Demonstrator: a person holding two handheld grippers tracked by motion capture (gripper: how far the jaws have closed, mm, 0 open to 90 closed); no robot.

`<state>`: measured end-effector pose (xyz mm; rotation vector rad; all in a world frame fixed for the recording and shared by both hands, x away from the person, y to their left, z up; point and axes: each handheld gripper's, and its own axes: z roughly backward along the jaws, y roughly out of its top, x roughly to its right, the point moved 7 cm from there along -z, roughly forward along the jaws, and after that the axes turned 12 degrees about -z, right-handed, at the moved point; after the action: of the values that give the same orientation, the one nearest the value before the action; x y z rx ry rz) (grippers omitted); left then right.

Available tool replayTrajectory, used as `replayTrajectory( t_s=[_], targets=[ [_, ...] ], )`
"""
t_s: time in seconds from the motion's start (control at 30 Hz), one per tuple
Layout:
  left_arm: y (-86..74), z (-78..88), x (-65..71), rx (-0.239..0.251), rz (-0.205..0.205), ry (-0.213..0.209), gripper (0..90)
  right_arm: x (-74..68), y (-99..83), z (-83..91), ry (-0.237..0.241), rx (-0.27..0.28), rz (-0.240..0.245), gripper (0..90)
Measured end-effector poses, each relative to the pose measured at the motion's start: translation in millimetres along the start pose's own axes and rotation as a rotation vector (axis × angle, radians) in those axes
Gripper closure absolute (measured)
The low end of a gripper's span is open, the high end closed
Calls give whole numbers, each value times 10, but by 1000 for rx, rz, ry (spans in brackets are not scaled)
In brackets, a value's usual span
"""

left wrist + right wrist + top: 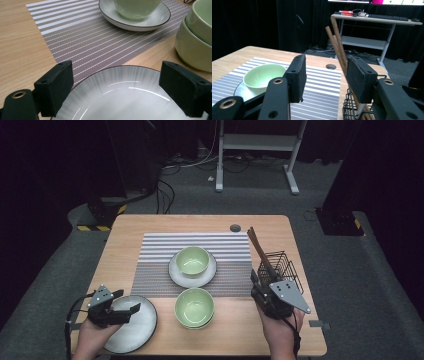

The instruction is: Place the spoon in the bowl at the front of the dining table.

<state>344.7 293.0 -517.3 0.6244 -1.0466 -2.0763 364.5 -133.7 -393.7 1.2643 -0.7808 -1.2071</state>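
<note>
A grey-white plate lies at the table's near left. My left gripper hovers over it, open, one jaw on each side of the far rim. Dark wooden chopsticks stand tilted in a black wire basket at the right. My right gripper is just in front of the basket, open, with the chopsticks beyond the gap close to the right-hand jaw and nothing gripped.
A striped placemat carries a green bowl on a grey plate. Two stacked green bowls sit near the front edge. A round cable hole marks the table's back. A desk frame stands behind.
</note>
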Motion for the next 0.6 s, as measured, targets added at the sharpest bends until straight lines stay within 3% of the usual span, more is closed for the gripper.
replayTrajectory(
  t_s=[0.6],
  targets=[
    [-1,6,-8,5,1,-1,128,132,83,67,-39,36,-3,503]
  ],
)
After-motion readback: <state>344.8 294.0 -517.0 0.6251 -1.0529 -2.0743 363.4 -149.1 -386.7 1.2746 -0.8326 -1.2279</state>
